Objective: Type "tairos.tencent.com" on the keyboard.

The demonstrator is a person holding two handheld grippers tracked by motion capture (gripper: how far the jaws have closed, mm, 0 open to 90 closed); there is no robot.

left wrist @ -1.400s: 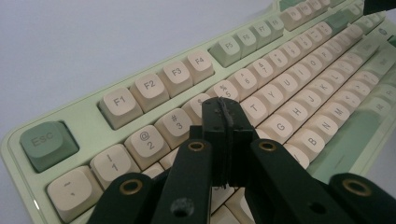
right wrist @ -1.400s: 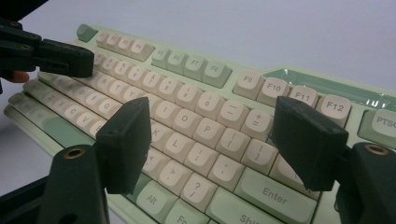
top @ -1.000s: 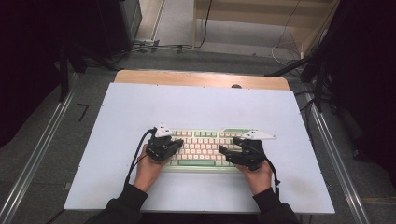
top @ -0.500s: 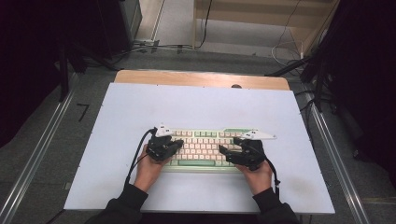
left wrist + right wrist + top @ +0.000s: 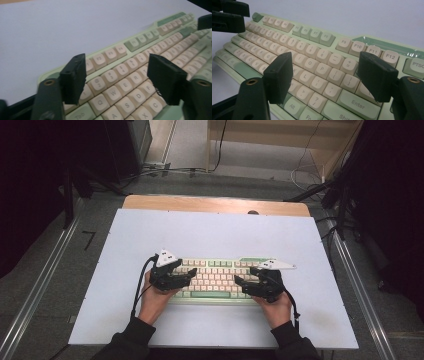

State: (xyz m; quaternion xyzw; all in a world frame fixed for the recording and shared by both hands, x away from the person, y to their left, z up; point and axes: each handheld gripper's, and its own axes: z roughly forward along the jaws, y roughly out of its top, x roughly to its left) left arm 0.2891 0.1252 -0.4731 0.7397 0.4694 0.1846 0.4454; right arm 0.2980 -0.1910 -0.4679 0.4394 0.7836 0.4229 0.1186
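Observation:
A pale green keyboard (image 5: pixel 215 277) with cream keys lies on the white table near the front edge. My left gripper (image 5: pixel 186 274) hovers over its left end. Its jaws have just been opening and now stand wide apart above the number and letter rows (image 5: pixel 116 75), with nothing held between them. My right gripper (image 5: pixel 241 284) hovers over the right end. It is open above the keys around P and Enter (image 5: pixel 324 75), and its pads touch nothing. The left gripper's black jaws (image 5: pixel 229 15) show at the far end of the keyboard (image 5: pixel 312 50) in the right gripper view.
The white tabletop (image 5: pixel 210 232) stretches bare beyond the keyboard to a wooden strip (image 5: pixel 215 204) at its far edge. Metal rails (image 5: pixel 35 295) run along both sides. Cables (image 5: pixel 310 170) lie on the floor behind the table.
The left gripper's jaws look spread wider than before. Both hands keep their places over the keyboard.

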